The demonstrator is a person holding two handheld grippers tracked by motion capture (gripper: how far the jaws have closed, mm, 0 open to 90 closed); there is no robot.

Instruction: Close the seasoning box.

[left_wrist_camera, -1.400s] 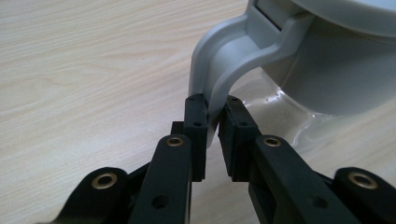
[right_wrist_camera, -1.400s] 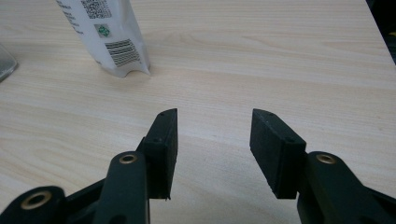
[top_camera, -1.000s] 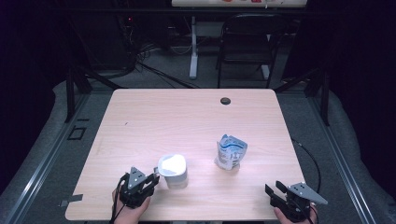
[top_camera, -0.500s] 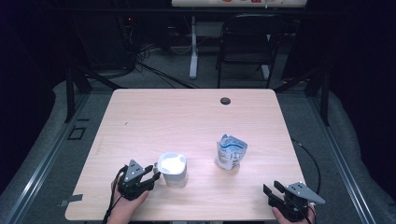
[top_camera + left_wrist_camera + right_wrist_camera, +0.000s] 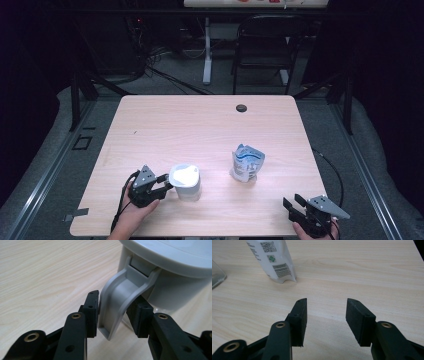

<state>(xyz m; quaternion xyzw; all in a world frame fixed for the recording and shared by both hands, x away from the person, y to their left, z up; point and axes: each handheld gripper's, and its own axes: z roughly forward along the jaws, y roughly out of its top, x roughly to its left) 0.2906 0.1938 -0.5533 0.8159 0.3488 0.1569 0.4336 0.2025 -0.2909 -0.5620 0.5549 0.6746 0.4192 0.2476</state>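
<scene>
A white lidded jug (image 5: 185,181) stands upright near the front left of the table (image 5: 200,125). Its grey curved handle (image 5: 120,302) sticks out sideways from just under the lid and hangs down, its lower end free.

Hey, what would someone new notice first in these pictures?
Probably the grey handle of the white jug near the table's front left, sitting between the left gripper's jaws, which have just been closing. Next, the blue-and-white pouch standing upright right of centre.
</scene>
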